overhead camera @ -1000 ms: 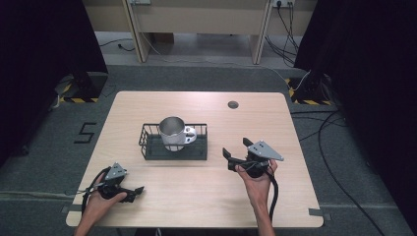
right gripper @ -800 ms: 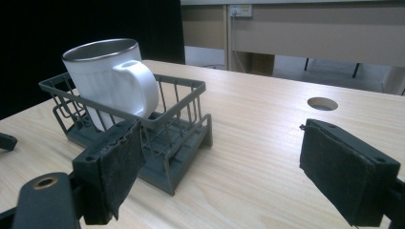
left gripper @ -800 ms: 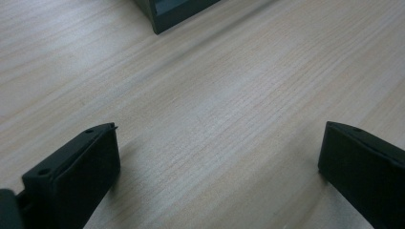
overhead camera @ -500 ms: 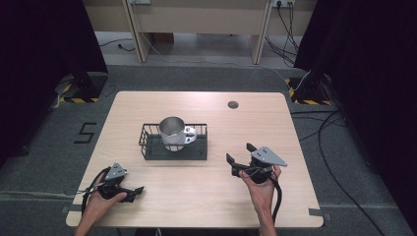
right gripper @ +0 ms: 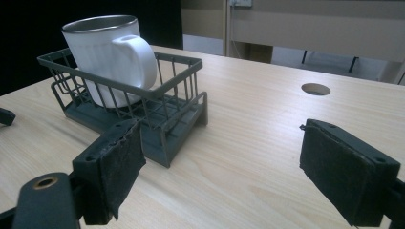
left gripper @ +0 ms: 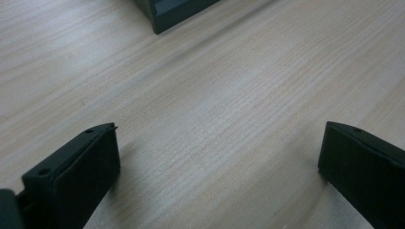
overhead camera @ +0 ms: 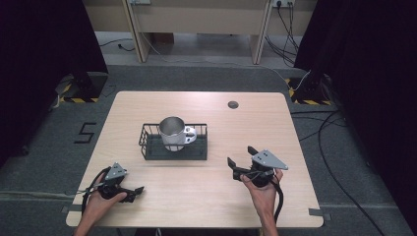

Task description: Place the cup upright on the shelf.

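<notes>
Both the right tongs point(overhead camera: 239, 167) and the left tongs point(overhead camera: 137, 192) gape wide, empty. To lift the white enamel mug point(overhead camera: 173, 133) cleanly from the dark wire basket point(overhead camera: 147, 147), the right tongs should probably pinch the rim.

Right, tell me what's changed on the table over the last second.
The right gripper has drawn back toward the person's edge of the light wooden table, away from the dark wire basket; its jaws are open and empty. The left gripper kept its place, open. The white mug with a metal rim stays in the basket.
</notes>
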`<state>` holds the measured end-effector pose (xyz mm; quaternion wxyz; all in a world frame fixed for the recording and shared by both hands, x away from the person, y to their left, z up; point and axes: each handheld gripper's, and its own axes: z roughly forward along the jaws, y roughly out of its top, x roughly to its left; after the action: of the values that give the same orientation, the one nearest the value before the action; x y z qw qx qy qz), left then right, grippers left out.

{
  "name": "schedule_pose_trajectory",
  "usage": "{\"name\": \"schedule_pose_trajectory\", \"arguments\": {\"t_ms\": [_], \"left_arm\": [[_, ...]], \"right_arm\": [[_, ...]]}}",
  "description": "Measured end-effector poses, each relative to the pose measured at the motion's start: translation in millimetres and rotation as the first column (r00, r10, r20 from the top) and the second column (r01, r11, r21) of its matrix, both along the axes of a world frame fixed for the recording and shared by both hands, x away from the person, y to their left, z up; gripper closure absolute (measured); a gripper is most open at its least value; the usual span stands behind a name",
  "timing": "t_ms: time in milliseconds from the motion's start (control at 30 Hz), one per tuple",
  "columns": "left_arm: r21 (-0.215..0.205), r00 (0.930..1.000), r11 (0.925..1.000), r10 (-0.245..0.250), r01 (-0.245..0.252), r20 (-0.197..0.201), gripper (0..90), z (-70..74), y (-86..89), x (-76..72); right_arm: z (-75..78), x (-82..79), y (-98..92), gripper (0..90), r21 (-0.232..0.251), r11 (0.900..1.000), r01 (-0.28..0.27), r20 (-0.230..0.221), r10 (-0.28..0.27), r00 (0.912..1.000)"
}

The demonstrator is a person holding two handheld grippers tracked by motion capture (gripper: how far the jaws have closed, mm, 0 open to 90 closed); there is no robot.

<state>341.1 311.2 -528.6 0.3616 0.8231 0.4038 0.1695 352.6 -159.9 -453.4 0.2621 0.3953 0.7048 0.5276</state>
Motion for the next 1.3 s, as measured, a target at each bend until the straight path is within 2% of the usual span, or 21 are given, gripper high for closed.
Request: {"name": "schedule_pose_trajectory", "arguments": {"t_ms": [333,700,1300], "left_arm": [[0.000,1.0000,1.0000,0.000,0.000,0.000,0.0,0.0,0.0,0.0],[0.000,1.0000,1.0000,0.000,0.000,0.000,0.0,0.0,0.0,0.0],[0.002,1.0000,1.0000,-0.002,0.002,-0.001,0.0,0.1,0.2,0.0]], "right_arm": [[-7.5,-8.4,-10.4,15.4,-0.018,1.000,-0.002,-0.022,0.002,0.9997],[-25.3,-17.1,-23.4,15.4,-0.038,0.999,0.007,-0.070,-0.009,0.9975],[-47.4,-29.0,-30.3,15.4,-0.061,0.998,-0.019,-0.158,0.009,0.9874]]}}
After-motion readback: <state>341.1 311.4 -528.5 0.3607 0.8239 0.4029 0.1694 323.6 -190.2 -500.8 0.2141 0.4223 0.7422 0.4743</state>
